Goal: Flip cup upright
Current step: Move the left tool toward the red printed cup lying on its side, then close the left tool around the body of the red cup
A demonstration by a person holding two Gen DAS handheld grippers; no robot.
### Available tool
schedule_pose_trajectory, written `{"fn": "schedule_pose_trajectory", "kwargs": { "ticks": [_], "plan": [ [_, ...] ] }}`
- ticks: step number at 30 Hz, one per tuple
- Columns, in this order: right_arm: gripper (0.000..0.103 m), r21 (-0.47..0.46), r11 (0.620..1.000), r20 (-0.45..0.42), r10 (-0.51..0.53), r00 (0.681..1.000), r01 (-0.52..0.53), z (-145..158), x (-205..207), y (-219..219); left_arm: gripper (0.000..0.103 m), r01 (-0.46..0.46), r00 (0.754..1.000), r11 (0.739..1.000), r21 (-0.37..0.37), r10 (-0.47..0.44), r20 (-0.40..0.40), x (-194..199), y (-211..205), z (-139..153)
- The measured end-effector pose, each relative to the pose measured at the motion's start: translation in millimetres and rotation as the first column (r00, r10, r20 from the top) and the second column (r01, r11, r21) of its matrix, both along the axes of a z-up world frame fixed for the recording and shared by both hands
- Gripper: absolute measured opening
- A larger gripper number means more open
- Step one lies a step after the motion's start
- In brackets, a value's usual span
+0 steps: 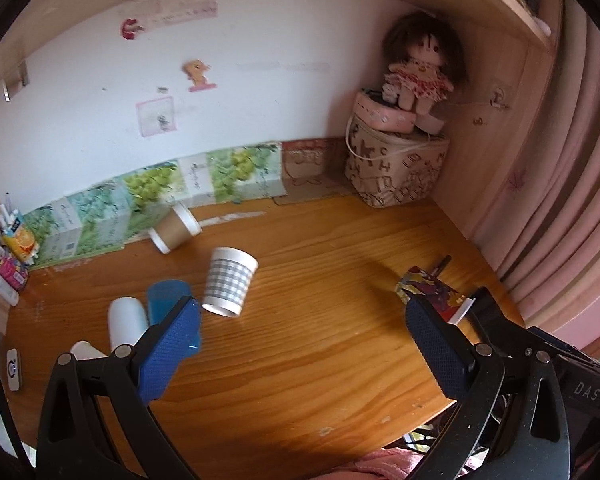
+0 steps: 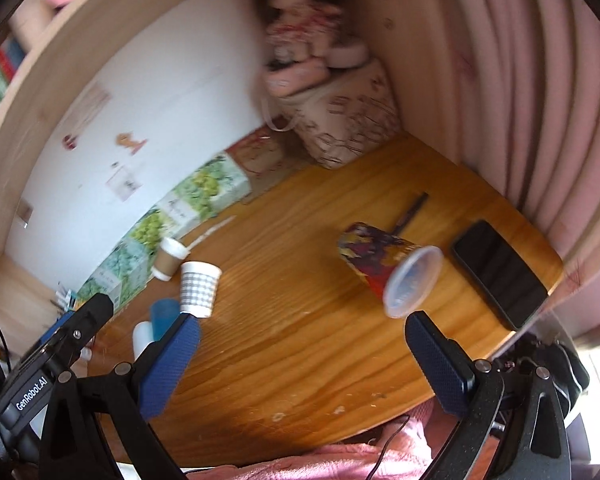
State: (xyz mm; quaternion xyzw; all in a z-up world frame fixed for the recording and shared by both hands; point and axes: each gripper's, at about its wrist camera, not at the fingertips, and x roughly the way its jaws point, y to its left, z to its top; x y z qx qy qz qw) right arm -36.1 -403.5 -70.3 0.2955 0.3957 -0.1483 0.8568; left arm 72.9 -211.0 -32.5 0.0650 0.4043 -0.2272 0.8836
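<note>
Several cups are on the wooden desk point(image 1: 320, 340). A grey-checked white cup point(image 1: 230, 286) stands mouth down, also in the right wrist view point(image 2: 198, 288). A brown paper cup point(image 1: 175, 229) lies on its side near the back. A blue cup point(image 1: 167, 300) and a white cup point(image 1: 126, 324) lie at left. A colourful printed cup point(image 2: 384, 268) with a clear rim lies on its side at right; it also shows in the left wrist view point(image 1: 432, 292). My left gripper point(image 1: 300, 320) is open and empty above the desk. My right gripper point(image 2: 300, 328) is open and empty, close before the printed cup.
A black phone point(image 2: 500, 276) lies at the desk's right edge. A pen point(image 2: 410, 212) lies behind the printed cup. A patterned bag point(image 1: 396, 172) with a doll point(image 1: 420, 64) on top fills the back right corner. Tissue boxes point(image 1: 148, 196) line the wall. Pink curtain at right.
</note>
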Motion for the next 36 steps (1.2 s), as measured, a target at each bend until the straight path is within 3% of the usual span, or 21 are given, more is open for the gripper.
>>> {"fn": "schedule_pose_trajectory", "kwargs": {
  "ticks": [7, 11, 14, 20, 23, 25, 27, 31, 36],
  "plan": [
    [0.103, 0.117, 0.991, -0.052, -0.065, 0.997, 0.071, -20, -7, -53, 0.102, 0.083, 0.994, 0.993, 0.084, -0.076, -0.081, 6, -53, -18],
    [0.103, 0.223, 0.965, -0.090, -0.119, 0.989, 0.137, -40, -11, -86, 0.102, 0.151, 0.985, 0.979, 0.134, -0.139, -0.099, 3, -82, -30],
    [0.103, 0.327, 0.929, -0.122, -0.144, 0.982, 0.177, -59, -14, -109, 0.102, 0.213, 0.976, 0.960, 0.183, -0.202, -0.080, 1, -103, -37],
    [0.103, 0.556, 0.799, -0.152, -0.172, 0.973, 0.228, -95, -18, -144, 0.102, 0.306, 0.951, 0.915, 0.263, -0.307, -0.041, 2, -145, -49],
    [0.103, 0.637, 0.730, -0.174, -0.178, 0.968, 0.249, -113, -19, -158, 0.102, 0.360, 0.928, 0.876, 0.322, -0.372, -0.025, 3, -163, -57],
    [0.103, 0.695, 0.669, -0.183, -0.187, 0.965, 0.261, -124, -20, -162, 0.102, 0.411, 0.901, 0.838, 0.358, -0.434, -0.017, 3, -173, -64],
    [0.103, 0.725, 0.634, -0.196, -0.186, 0.963, 0.270, -132, -20, -165, 0.102, 0.470, 0.867, 0.802, 0.368, -0.497, -0.022, 4, -181, -70],
    [0.103, 0.759, 0.585, -0.216, -0.189, 0.958, 0.286, -142, -18, -168, 0.102, 0.567, 0.803, 0.727, 0.386, -0.592, -0.066, 8, -194, -82],
    [0.103, 0.786, 0.528, -0.231, -0.233, 0.945, 0.322, -150, -23, -172, 0.102, 0.673, 0.707, 0.605, 0.425, -0.696, -0.128, 11, -210, -95]
  ]
}}
